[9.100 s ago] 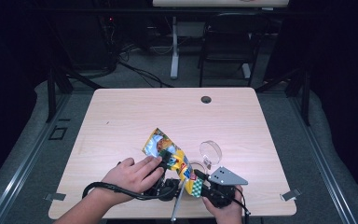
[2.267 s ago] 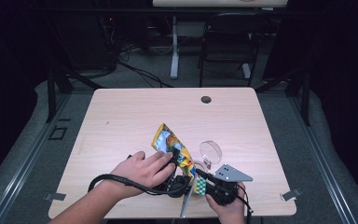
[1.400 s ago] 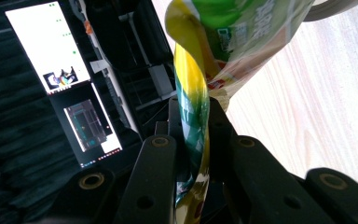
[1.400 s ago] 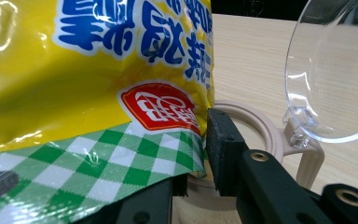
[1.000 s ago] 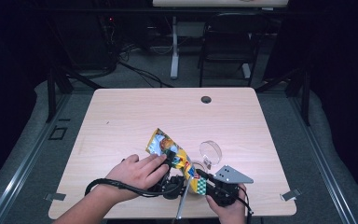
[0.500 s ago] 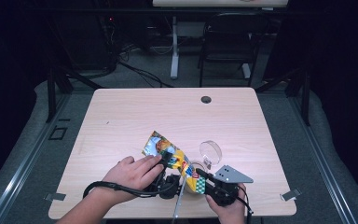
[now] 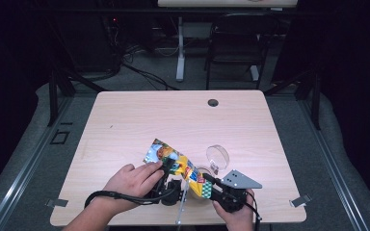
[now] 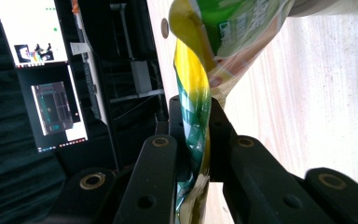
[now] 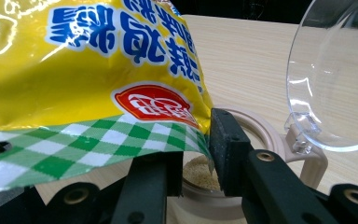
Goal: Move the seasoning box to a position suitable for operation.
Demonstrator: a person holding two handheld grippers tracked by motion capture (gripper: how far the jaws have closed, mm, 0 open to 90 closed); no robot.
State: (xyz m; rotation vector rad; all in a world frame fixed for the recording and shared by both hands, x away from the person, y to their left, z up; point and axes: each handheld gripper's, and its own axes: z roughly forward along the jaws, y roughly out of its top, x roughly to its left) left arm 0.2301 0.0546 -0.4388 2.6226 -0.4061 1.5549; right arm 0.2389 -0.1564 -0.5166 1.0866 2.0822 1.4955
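Your left tool (image 7: pixel 166 179) is clamped tight on one edge of the yellow snack bag (image 7: pixel 176 161). Your right tool (image 7: pixel 207 185) has the bag's checked corner (image 9: pixel 93 140) between its jaws, which have just been opening, so I cannot tell if it grips. The bag is tipped over the small round jar (image 9: pixel 223 186) near the front of the tabletop (image 7: pixel 173 115). The jar's clear lid (image 9: pixel 335 74) is flipped up. Some tan grains (image 9: pixel 200 170) are already inside. I think more pouring is left, then closing the lid.
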